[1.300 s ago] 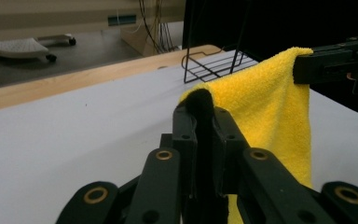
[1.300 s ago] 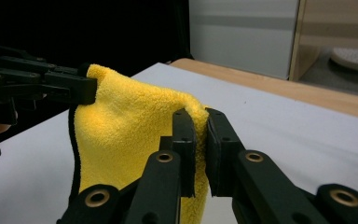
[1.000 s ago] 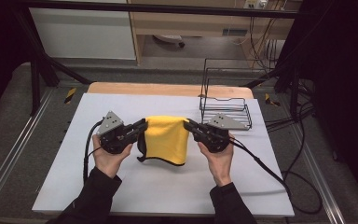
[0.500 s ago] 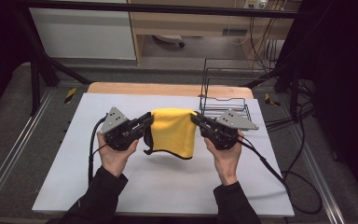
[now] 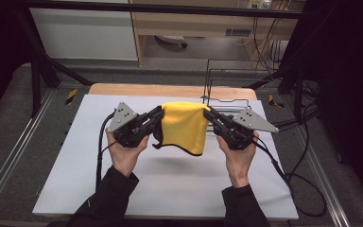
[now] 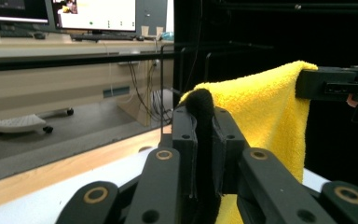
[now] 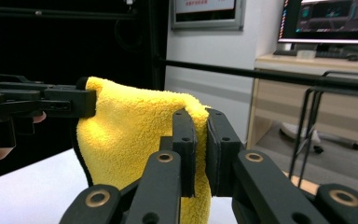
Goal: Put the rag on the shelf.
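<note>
Between the jaws of the left gripper [image 6: 204, 140], a black-bound corner of a yellow microfibre cloth [image 5: 185, 125] is sitting pinched tight, the dark edging bulging up above the closed pads. Across from it, the right gripper [image 7: 200, 140] is clamping the cloth's other top corner, its two jaws pressing together on the fluffy yellow pile.

Strung between the two grips, the cloth is hanging in the air above the white table top [image 5: 170, 189], clear of it, with its shadow lying on the surface below. Its top edge is sagging only slightly, and the rest is draping downward in soft folds. A thin black hem is running along the lower edge and curling at the left side. The fabric is looking plush and evenly bright yellow.

Behind the cloth, near the table's far right corner, a black wire rack [image 5: 229, 80] is standing. Both hands are gripping the tools from below, dark sleeves reaching up from the near edge.
</note>
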The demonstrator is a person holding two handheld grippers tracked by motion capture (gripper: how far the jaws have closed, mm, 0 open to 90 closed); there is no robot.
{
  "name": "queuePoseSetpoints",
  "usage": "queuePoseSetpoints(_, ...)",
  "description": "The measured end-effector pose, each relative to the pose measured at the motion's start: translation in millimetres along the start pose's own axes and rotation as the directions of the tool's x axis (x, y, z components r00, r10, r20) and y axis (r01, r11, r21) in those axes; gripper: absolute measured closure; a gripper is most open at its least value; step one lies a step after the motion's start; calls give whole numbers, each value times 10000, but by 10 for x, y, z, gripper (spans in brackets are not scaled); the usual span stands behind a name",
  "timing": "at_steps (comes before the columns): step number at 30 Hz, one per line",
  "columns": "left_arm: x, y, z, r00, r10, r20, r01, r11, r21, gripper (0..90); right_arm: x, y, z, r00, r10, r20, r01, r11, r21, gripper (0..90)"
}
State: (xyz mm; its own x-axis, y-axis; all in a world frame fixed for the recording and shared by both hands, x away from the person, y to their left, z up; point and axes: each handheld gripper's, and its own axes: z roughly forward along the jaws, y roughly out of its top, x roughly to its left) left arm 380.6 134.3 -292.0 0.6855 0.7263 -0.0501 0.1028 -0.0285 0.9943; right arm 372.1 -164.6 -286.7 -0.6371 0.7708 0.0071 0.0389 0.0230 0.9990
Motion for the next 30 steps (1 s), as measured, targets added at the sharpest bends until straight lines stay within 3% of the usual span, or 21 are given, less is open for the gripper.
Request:
queuePoseSetpoints(10, -171, 181, 190, 9995, 219, 232, -209, 9988, -437, 813, -127, 168, -149, 9983, -199, 551, 225, 9986, -469, 840)
queuePoseSetpoints(30, -462, 537, 549, 9971, 298, 700, -204, 9913, -1304, 813, -370, 514, -473, 9871, -384, 1557, 589, 9898, -1295, 840)
